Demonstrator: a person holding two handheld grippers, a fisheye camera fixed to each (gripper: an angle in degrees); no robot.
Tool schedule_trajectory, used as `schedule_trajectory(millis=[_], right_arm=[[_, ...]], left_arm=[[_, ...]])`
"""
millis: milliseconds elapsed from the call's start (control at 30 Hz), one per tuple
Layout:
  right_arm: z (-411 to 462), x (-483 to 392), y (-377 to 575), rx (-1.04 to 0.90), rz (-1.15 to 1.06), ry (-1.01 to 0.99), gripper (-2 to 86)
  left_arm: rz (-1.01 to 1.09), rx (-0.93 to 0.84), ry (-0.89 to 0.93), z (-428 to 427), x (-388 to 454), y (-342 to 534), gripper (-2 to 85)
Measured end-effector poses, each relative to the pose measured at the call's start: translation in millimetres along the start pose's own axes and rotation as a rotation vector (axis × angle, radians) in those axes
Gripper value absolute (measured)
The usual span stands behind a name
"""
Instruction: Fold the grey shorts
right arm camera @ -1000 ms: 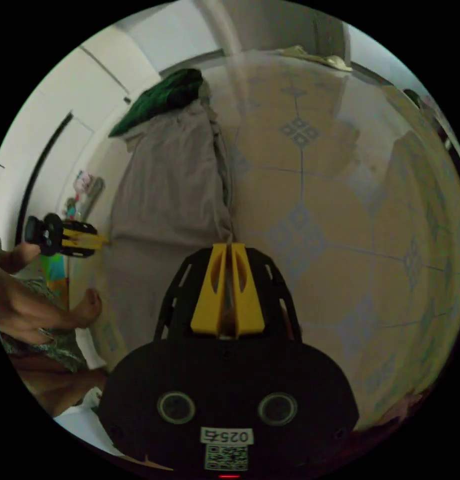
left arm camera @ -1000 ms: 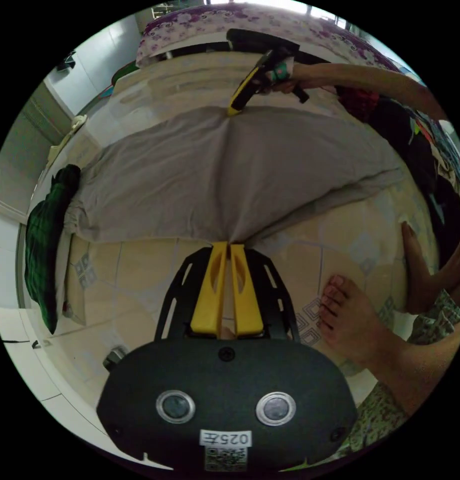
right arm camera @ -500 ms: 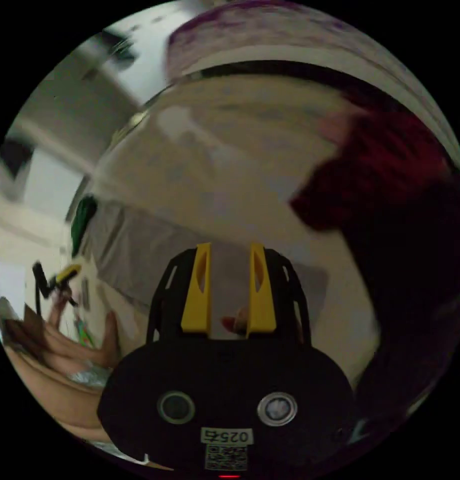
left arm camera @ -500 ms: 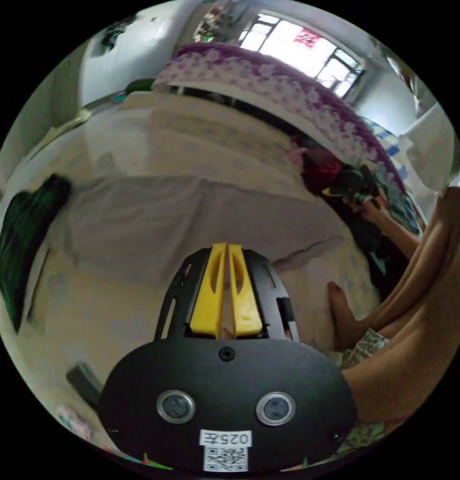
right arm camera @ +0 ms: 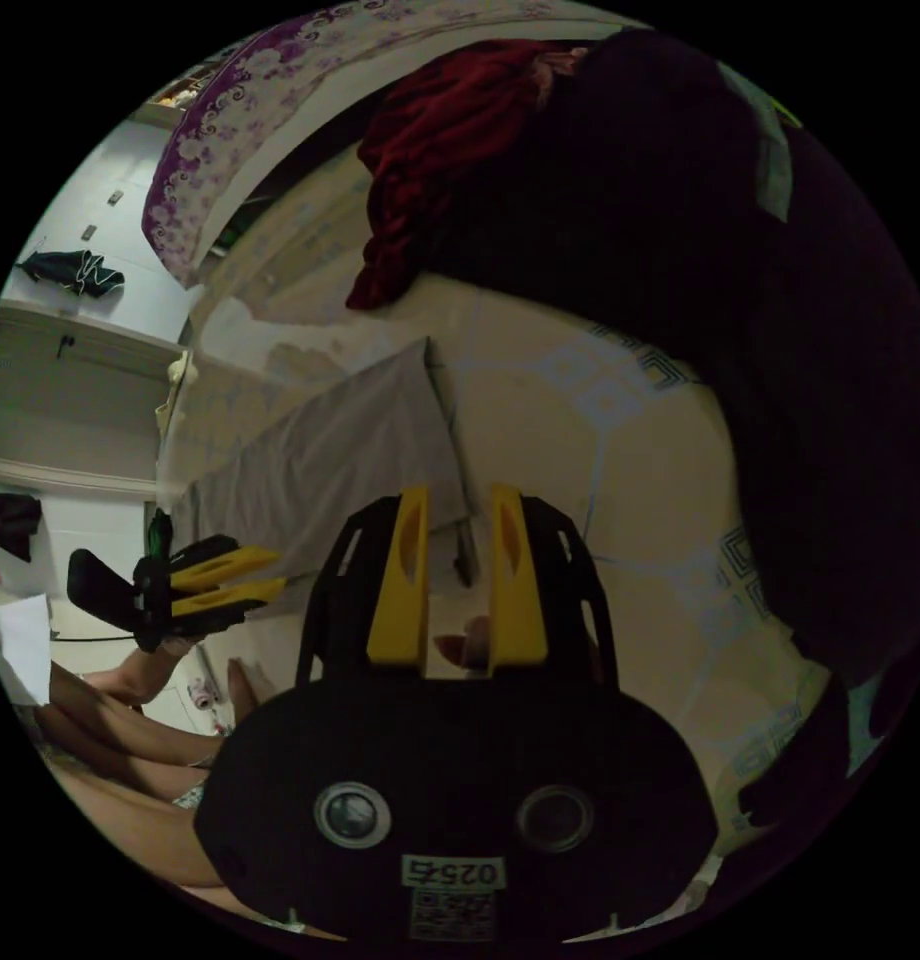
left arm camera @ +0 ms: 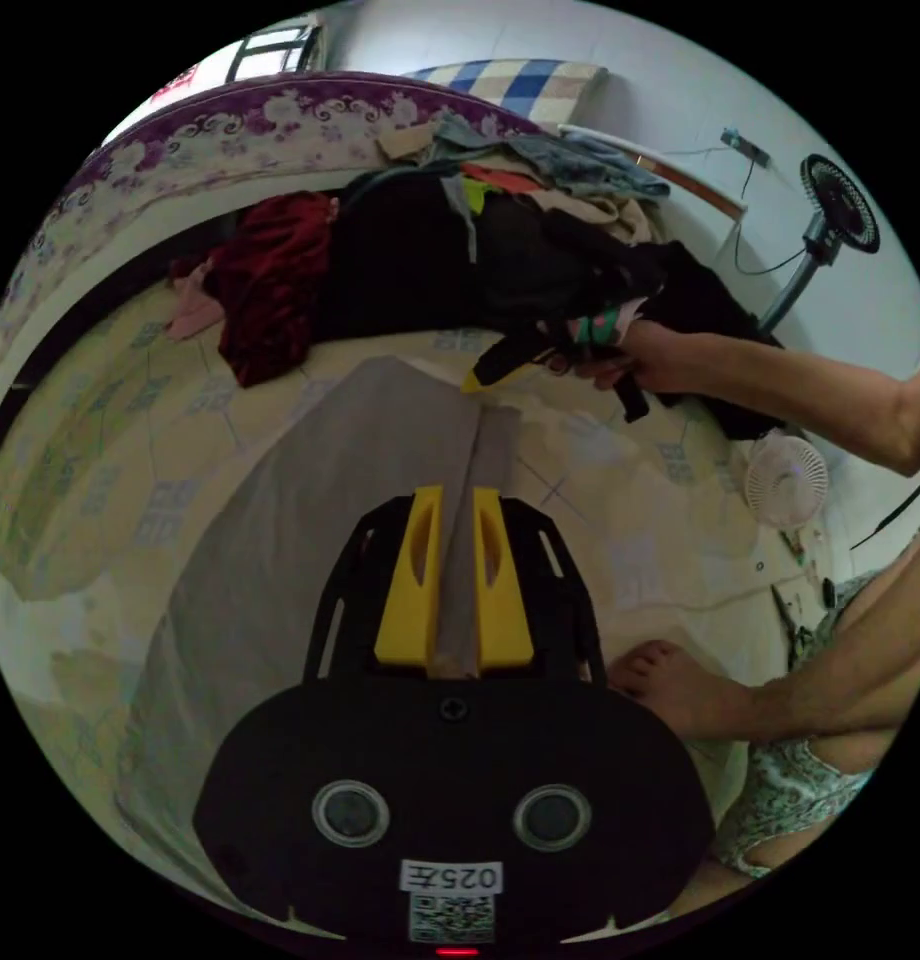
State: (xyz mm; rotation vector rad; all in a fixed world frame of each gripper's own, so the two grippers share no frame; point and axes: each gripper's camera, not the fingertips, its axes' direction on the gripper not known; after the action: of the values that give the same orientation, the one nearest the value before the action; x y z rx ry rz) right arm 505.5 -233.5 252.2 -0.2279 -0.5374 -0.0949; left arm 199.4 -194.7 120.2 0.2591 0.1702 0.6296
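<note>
The left gripper [left arm camera: 456,580] and right gripper [right arm camera: 457,575], jaws parted and not pinching, straddle the grey shorts' [left arm camera: 310,520] edge, probably ready to fold.

Shorts [left arm camera: 310,520] on mat [left arm camera: 90,430], beside clothes pile [left arm camera: 460,260]

– Where does your left gripper view look from?
– From just behind my left gripper [left arm camera: 456,580], low and close over the grey shorts [left arm camera: 310,520], facing the clothes pile [left arm camera: 500,250] beyond my jaws.
– And the right gripper view?
– It rides behind my right gripper [right arm camera: 456,575], near the shorts' corner, facing that same pile.
– What do they share?
– The shorts, the pile, the patterned mat [right arm camera: 620,460], and each catches my other gripper off to one side.
</note>
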Motion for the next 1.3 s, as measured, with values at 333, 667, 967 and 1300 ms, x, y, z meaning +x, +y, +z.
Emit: schedule_trajectory(millis=[333,667,967,1300], right_arm=[[-44,6,3,0.01,-0.025,-0.106,-0.9],[-42,-4,9,-0.169,-0.088,0.136,0.0],[-57,47,34,0.015,0.042,-0.083,10.0],[-32,54,-44,0.014,-0.101,-0.24,9.7]], left_arm=[[-0.046,-0.114,0.017,64,12,-15,-0.9],[-0.132,-0.062,0.002,78,25,-26,-1.0],[-0.054,-0.136,-0.115,121,37,-28,1.2],[-0.04,-0.151,-0.067,136,22,-45,-1.7]])
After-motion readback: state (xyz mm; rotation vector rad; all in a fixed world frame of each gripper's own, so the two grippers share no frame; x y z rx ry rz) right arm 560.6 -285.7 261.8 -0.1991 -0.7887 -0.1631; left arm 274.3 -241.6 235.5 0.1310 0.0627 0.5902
